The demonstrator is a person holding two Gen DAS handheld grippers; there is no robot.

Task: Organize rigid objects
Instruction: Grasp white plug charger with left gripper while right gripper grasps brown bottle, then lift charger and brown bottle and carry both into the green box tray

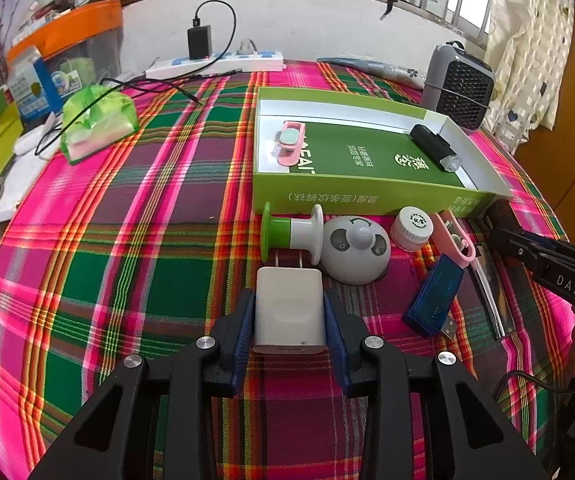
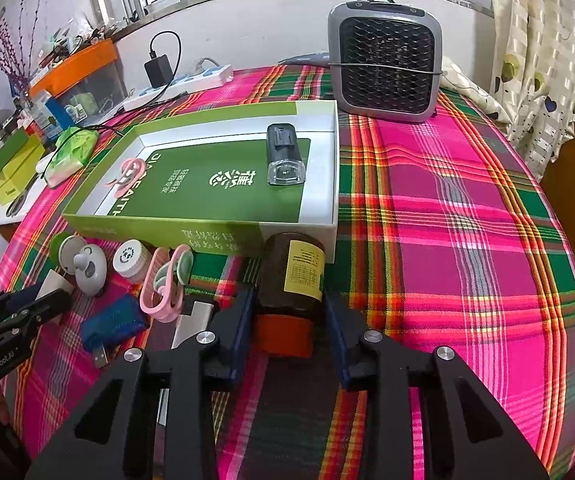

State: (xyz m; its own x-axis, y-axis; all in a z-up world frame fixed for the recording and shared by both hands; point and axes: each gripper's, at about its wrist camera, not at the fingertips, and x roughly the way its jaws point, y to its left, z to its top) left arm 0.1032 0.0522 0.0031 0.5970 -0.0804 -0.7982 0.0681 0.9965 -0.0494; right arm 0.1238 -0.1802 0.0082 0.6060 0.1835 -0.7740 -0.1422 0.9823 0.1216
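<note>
The left gripper (image 1: 289,312) is closed on a white charger (image 1: 289,308), the right gripper (image 2: 289,312) on a brown bottle (image 2: 290,280), both just before the green box (image 1: 367,196). Two items lie boxed; five more wait outside.

In the left wrist view the white charger (image 1: 289,312) hides part of the green-and-white spool (image 1: 293,234) behind it, and its prongs are barely visible. The silver strip (image 1: 491,292) near the counter's right edge is partly covered by the right gripper (image 1: 499,216), whose fingertips cannot be made out. In the right wrist view the brown bottle (image 2: 291,276) blocks the green box's (image 2: 215,236) near corner. The small print on the bottle's yellow label (image 2: 305,270) is too small to read.
</note>
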